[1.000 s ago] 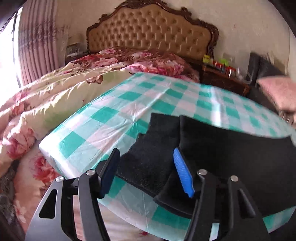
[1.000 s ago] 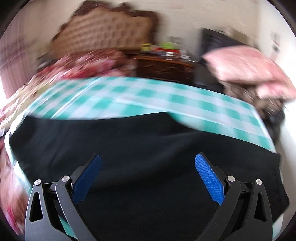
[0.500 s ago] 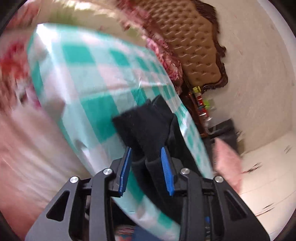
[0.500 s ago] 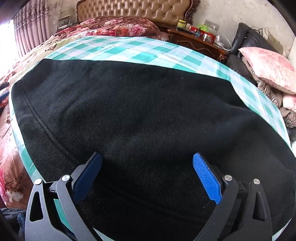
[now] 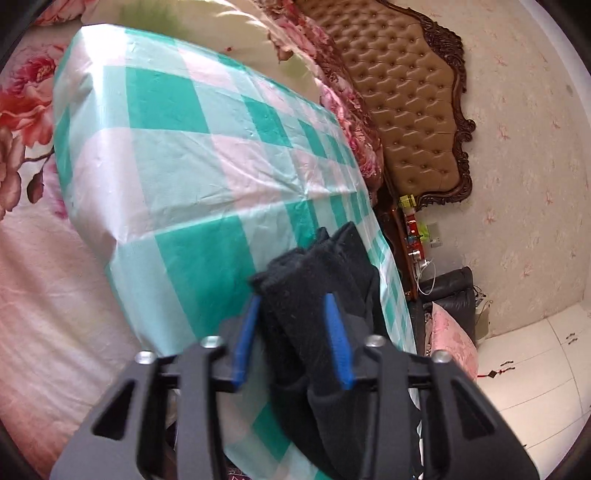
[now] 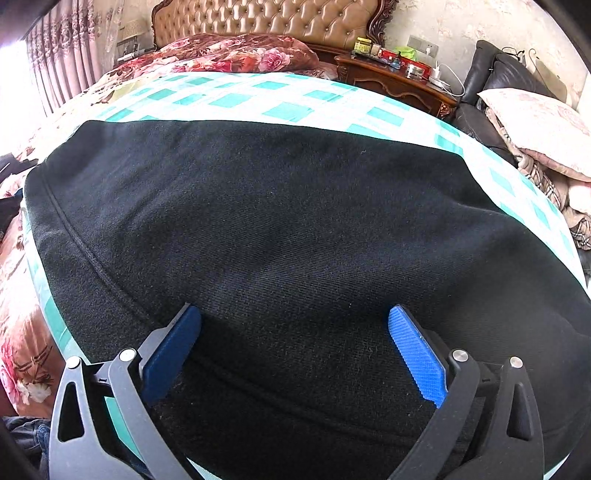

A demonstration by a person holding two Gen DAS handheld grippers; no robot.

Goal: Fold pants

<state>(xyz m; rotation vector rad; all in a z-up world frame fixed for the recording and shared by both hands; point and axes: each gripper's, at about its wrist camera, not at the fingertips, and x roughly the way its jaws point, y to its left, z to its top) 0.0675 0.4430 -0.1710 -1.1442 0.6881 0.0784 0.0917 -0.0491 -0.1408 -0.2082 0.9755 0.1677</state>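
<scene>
Pants in left hand-held gripper

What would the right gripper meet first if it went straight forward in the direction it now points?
Most likely the black pants: the open right gripper hangs low over them, and the cloth fills the view ahead. Only beyond comes the checked sheet. Depth is unclear.

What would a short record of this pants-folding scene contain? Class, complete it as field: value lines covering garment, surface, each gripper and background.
garment: black pants, spread flat
surface: teal checked sheet on a bed
left gripper: shut on a bunched end of the pants
right gripper: open, jaws wide over the pants' near edge
background: tufted headboard, wooden nightstand, pink pillow
</scene>
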